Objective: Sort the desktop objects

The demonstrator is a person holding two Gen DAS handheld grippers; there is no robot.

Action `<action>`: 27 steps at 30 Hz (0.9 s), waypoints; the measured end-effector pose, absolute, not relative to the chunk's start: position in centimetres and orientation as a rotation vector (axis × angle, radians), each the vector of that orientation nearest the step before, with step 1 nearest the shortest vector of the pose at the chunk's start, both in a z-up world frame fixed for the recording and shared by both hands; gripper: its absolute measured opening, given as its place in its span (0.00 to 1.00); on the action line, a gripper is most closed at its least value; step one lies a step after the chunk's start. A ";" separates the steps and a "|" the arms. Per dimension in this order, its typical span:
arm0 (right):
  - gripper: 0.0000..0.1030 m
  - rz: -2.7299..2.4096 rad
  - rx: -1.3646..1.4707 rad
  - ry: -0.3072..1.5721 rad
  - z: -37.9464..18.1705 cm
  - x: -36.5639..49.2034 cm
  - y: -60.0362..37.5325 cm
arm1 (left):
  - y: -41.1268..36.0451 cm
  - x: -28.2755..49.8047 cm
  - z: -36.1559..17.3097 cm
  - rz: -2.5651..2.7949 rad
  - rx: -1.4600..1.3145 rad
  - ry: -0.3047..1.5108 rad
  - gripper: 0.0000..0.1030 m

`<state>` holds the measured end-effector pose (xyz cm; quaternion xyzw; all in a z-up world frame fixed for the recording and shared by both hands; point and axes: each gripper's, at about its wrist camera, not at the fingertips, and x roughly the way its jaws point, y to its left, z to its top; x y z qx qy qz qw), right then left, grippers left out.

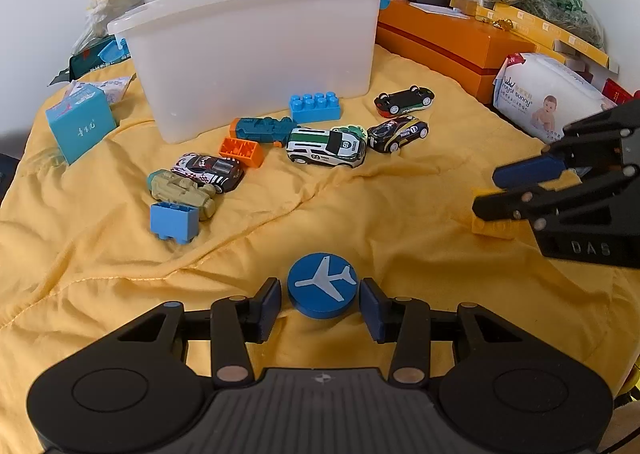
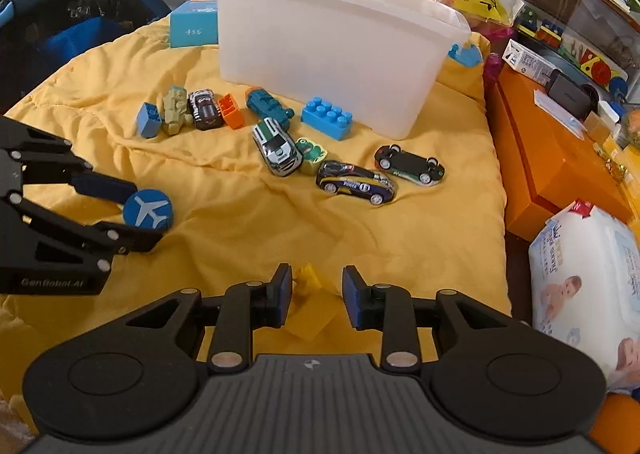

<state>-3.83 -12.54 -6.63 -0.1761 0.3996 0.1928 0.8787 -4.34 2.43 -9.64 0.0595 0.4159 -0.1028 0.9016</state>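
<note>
Left gripper (image 1: pixel 323 302) angled down at lower centre, jaws just clear of either side of the blue airplane disc (image 1: pixel 322 285), right gripper (image 2: pixel 313 294) angled down likewise, jaws narrow around a yellow brick (image 2: pixel 310 310), contact seemingly absent, white bin (image 1: pixel 256 49) upper centre.

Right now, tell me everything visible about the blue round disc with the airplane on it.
The blue disc is a thick round puck, matte like painted wood or plastic, with a pale airplane silhouette on its top face. It lies flat on the yellow cloth, apart from the toy cars. It sits between the fingers of the left claw; narrow gaps show on both sides, so the pads aren't pressing it.
</note>
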 end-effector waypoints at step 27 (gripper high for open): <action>0.46 0.466 -0.358 0.809 -5.6 -6.0 -12.0 | 2.5 -4.4 -9.6 -0.210 0.125 0.861 0.48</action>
